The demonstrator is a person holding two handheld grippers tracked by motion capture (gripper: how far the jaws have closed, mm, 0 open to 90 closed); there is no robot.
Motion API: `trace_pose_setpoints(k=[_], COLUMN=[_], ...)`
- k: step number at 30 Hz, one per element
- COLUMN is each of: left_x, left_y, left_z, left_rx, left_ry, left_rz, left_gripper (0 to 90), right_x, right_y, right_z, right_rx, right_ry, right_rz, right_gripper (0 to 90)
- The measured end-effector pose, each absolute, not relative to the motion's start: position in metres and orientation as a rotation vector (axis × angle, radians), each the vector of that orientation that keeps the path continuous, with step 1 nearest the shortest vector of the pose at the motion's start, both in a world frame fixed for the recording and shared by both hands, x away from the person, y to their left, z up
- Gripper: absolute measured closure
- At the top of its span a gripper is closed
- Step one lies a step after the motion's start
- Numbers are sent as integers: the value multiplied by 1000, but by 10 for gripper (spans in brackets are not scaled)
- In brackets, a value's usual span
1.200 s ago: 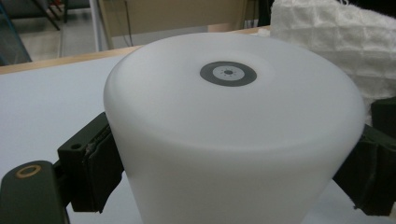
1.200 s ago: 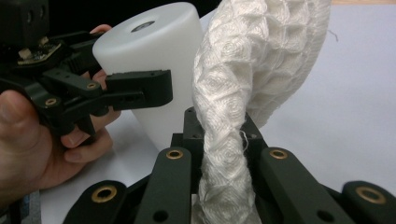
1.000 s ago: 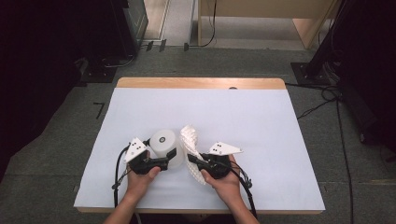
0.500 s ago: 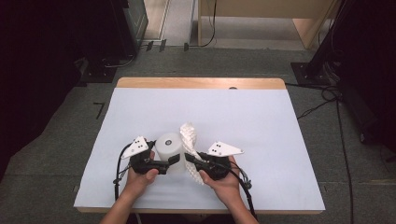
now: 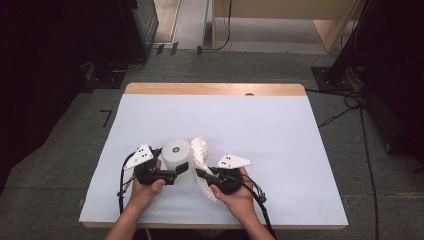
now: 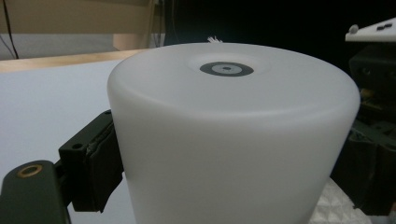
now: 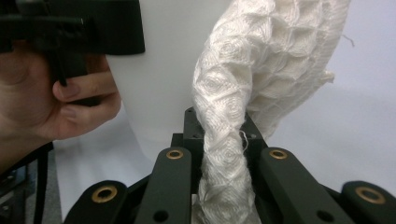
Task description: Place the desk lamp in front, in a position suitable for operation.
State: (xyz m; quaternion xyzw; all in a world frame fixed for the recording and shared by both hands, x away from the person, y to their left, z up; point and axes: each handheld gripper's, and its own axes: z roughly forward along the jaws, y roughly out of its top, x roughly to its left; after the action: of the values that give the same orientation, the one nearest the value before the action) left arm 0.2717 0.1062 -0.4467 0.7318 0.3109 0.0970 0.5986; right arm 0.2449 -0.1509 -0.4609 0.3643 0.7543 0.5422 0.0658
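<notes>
A white plastic cup (image 5: 177, 154) stands upside down on the white table cover, near the front edge. Its flat base with a grey ring mark faces up (image 6: 227, 69). My left gripper (image 5: 181, 167) is shut on the cup (image 6: 233, 135), one black pad (image 6: 100, 170) pressing each side. Just right of the cup, a white quilted cloth (image 5: 201, 150) rises in a curl. My right gripper (image 5: 202, 174) is shut on the cloth's lower part. In the right gripper view the cloth (image 7: 261, 79) runs up from between the closed jaws (image 7: 219, 140), with the cup (image 7: 159, 79) close behind it.
The table (image 5: 260, 130) is covered in white, with a wooden strip (image 5: 215, 89) at its far edge. Cables trail from both grippers toward the front edge. Grey floor and dark equipment surround the table. The person's left hand (image 7: 56, 107) is close to the right gripper.
</notes>
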Motion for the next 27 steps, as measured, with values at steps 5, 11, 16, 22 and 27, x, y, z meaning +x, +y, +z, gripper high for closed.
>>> trace_pose_setpoints(k=[5,11,16,22,27], left_x=[268,267,270,270,269], left_y=[90,85,97,104,96], left_z=[-454,-455,-450,-445,-451], left_rx=[1785,1804,1745,1722,1753], left_ry=[679,665,699,697,679], left_rz=[229,234,233,245,222], left_gripper=[91,91,91,91,91], right_x=[245,244,246,247,246], right_y=[-163,-171,-162,-154,-162], right_z=[-450,-442,-457,-470,-458], right_rx=[1121,1110,1126,1155,1139], right_ry=[2199,2145,2218,2283,2233], right_rz=[1682,1728,1681,1638,1670], right_gripper=[800,801,800,800,801])
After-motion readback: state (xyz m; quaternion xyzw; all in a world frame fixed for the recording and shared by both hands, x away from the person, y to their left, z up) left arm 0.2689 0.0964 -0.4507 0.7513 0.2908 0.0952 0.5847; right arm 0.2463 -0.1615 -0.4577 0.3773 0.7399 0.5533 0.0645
